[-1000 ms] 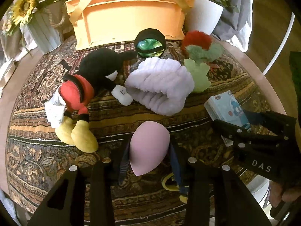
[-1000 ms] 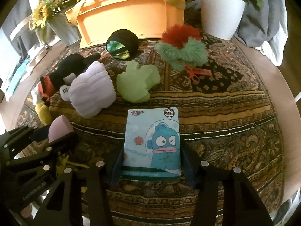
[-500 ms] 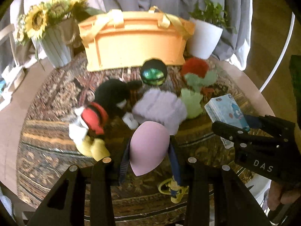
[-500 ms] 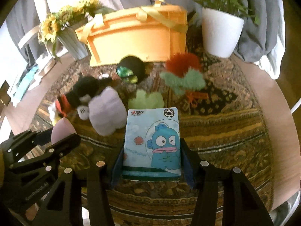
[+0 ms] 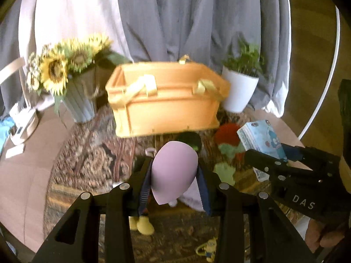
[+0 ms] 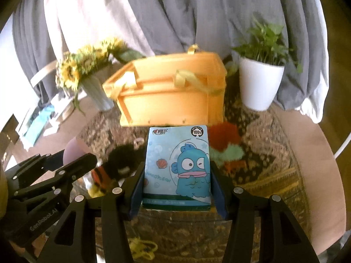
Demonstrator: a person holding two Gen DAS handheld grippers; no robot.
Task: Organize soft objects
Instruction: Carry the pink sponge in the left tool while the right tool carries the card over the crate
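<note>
While the left gripper [image 5: 174,175] clamps a pink egg-shaped sponge [image 5: 173,172] between its fingers, the right gripper [image 6: 177,179] is closed on a blue tissue pack [image 6: 177,167] — both held above the patterned cloth [image 5: 87,164], in front of the orange basket [image 5: 166,103]. Plush toys [image 6: 223,144] lie below, blurred.

On the round table [image 6: 316,164], the basket [image 6: 171,100] stands at twelve o'clock, the sunflower vase [image 6: 96,92] at ten, the potted plant [image 6: 258,87] at two, plush toys [image 6: 223,144] lying before the basket.
</note>
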